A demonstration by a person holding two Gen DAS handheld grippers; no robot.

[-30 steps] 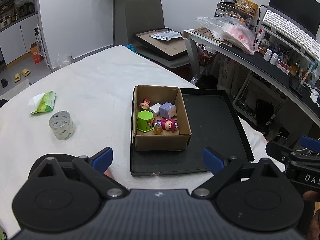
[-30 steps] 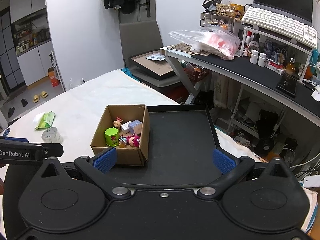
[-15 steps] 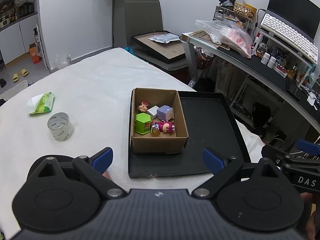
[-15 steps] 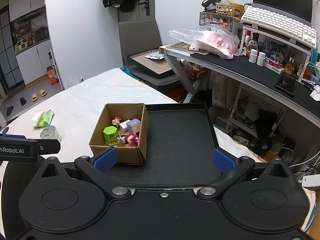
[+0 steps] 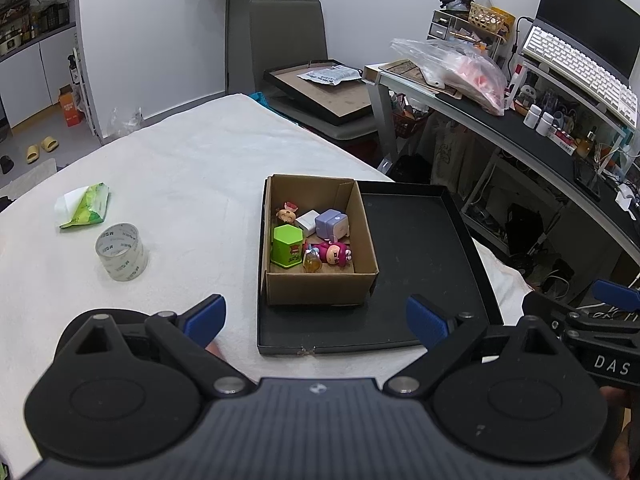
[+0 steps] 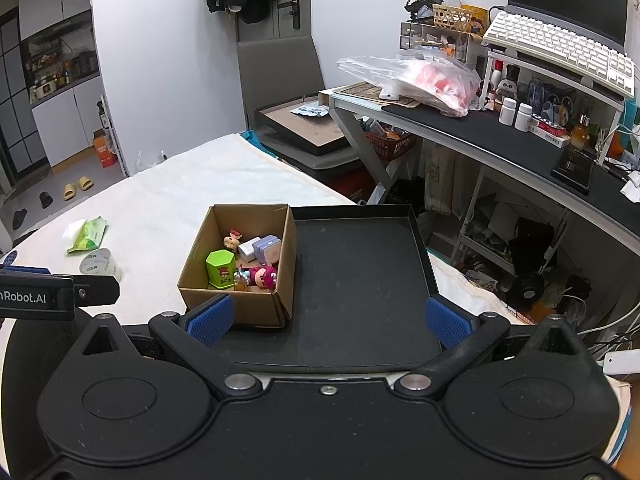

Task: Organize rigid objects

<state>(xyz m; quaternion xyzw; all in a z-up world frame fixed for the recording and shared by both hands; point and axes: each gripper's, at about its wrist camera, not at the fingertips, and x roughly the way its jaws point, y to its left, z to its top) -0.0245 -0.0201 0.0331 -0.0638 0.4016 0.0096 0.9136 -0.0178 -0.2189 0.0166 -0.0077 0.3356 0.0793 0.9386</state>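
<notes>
Two hand-held grippers hover above a white-covered desk (image 5: 192,168), both with jaws spread wide and holding nothing. Ahead of the left gripper (image 5: 316,322), between the lines of its two blue-padded fingers, a cardboard box (image 5: 320,288) sits in the left part of a shallow black tray (image 5: 424,264). Inside the box lie a green hexagonal container (image 5: 286,245), a pink-hooded figurine (image 5: 334,253) on its side, a small amber bottle (image 5: 311,261) just beside it, a lilac cube toy (image 5: 331,225), a white block (image 5: 308,220) and a small brown figurine (image 5: 287,212) toward the far wall. The right gripper (image 6: 326,322) faces the tray's bare right half, with the box ahead of its left finger. Well to the left of both sets of jaws, a roll of clear tape (image 5: 121,251) stands on the cloth near a green wipes packet (image 5: 89,205).
</notes>
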